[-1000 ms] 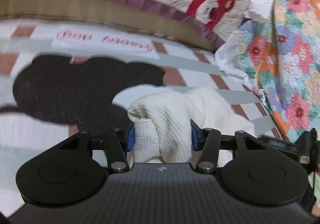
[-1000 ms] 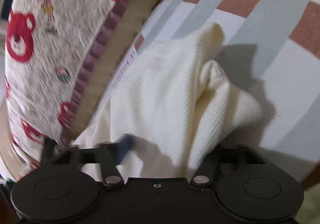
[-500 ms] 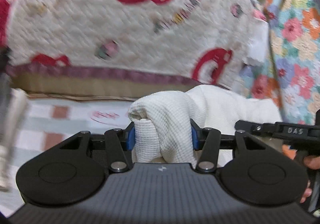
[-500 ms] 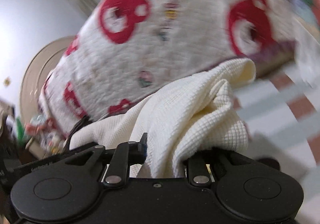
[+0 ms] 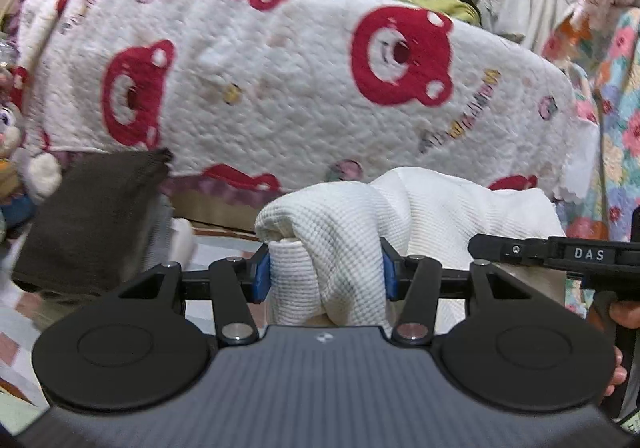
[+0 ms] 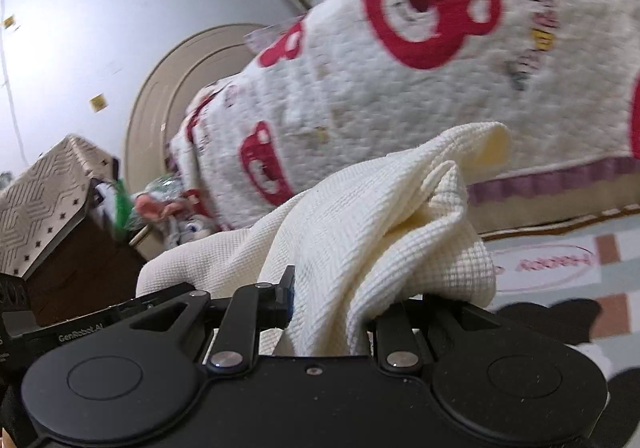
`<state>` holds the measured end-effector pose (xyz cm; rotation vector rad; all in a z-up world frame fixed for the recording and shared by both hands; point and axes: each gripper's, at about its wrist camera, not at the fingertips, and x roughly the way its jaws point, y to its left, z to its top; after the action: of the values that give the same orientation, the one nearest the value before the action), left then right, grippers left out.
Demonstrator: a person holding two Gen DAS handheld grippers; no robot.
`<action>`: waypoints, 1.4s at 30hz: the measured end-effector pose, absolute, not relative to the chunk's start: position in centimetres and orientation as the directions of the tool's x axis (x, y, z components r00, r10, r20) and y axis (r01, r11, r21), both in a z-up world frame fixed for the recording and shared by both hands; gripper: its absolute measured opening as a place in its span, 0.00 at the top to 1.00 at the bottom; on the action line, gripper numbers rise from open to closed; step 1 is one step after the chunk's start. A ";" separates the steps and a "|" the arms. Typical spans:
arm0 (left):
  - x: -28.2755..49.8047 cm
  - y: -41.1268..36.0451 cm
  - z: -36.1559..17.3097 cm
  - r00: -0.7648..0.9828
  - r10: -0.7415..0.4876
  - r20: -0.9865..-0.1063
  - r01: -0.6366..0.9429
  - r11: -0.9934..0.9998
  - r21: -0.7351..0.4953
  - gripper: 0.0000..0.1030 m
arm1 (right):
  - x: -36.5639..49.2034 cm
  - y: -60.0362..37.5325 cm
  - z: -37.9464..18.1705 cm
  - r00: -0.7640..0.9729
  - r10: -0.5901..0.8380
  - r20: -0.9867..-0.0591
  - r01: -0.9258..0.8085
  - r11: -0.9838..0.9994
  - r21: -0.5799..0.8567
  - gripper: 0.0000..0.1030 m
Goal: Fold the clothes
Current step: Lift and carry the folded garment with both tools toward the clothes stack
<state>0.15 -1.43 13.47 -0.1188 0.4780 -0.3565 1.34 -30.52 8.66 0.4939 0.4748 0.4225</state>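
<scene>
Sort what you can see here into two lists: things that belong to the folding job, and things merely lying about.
Belongs to the job:
- cream waffle-knit garment
- left gripper, shut on it
- right gripper, shut on it

Just lying about:
- white quilted blanket with red bear faces
- dark brown knitted cloth
- floral patchwork quilt
- striped bedsheet

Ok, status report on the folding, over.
Left tool shut on cream cloth. Right tool shut on the same cloth, bunched and lifted between both. Bear blanket ahead, dark garment hanging left; nothing blocking.
</scene>
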 end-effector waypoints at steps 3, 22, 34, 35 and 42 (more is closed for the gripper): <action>0.9 1.5 13.2 0.844 -0.350 -0.406 0.286 0.934 -0.212 0.52 | 2.7 -27.8 8.8 0.803 0.499 -0.325 -0.288 0.803 0.521 0.78; 1.7 14.9 1.2 0.941 -0.266 -0.210 0.167 0.903 -0.396 0.52 | 9.2 -12.4 7.2 0.755 0.509 -0.413 -0.495 0.856 0.149 0.78; 11.8 26.5 5.8 0.968 -0.132 -0.215 -0.005 0.842 -0.539 0.51 | 25.3 -2.4 12.3 0.596 0.701 -0.392 -0.707 0.689 0.157 0.78; 12.8 27.7 6.1 0.968 -0.131 -0.212 -0.011 0.828 -0.561 0.51 | 27.2 -2.0 12.4 0.576 0.732 -0.363 -0.725 0.663 0.186 0.78; 21.1 32.1 0.7 0.923 -0.120 -0.367 -0.148 0.769 -0.622 0.51 | 39.5 2.7 6.9 0.471 0.749 -0.466 -0.699 0.639 0.321 0.75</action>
<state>21.05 32.13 0.66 -0.6989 0.4043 0.0158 39.51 2.66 6.94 0.0901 0.6157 0.8884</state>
